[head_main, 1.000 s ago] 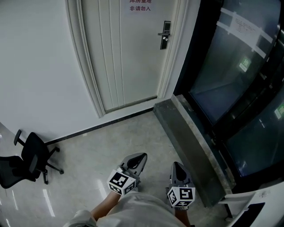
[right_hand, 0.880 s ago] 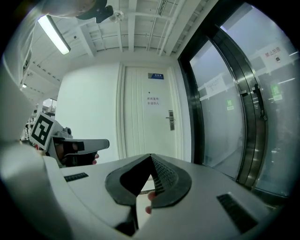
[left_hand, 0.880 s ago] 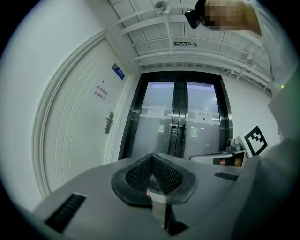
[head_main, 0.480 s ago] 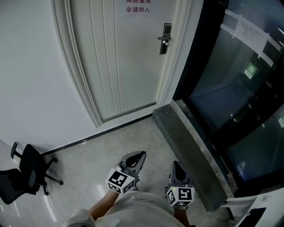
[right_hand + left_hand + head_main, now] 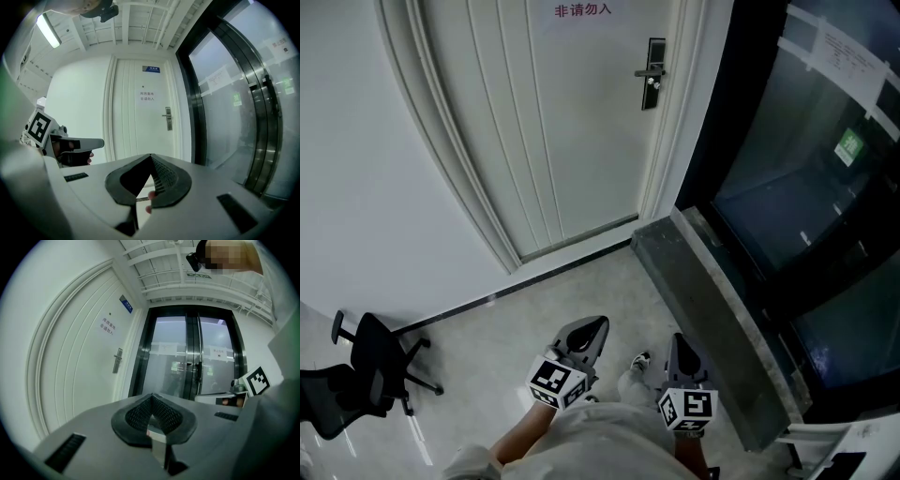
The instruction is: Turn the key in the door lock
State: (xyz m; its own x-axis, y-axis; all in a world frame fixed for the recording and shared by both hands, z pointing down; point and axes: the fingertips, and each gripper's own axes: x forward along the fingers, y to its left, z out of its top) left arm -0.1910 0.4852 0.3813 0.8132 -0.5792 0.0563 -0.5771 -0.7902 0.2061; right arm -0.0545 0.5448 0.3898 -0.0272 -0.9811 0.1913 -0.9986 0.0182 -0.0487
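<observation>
The white door [image 5: 572, 122] stands shut ahead, with a dark lock plate and handle [image 5: 652, 73] at its right edge. Whether a key sits in the lock is too small to tell. The lock plate [image 5: 117, 361] also shows in the left gripper view and, as the lock plate [image 5: 167, 118], in the right gripper view. My left gripper [image 5: 599, 324] and right gripper [image 5: 677, 339] are held low, side by side, far short of the door and pointing towards it. The left gripper [image 5: 151, 395] is shut with its tips meeting. The right gripper [image 5: 150, 156] is shut too.
A black office chair [image 5: 361, 370] stands at the lower left by the white wall. On the right, a grey stone ledge [image 5: 712, 319] runs along dark glass doors [image 5: 806, 169]. A shoe [image 5: 637, 361] shows between the grippers. Red print [image 5: 583, 10] marks the door.
I have come closer to the door, which sits larger in the head view, with the chair further down. Both grippers stay shut and side by side. A shoe has come into view.
</observation>
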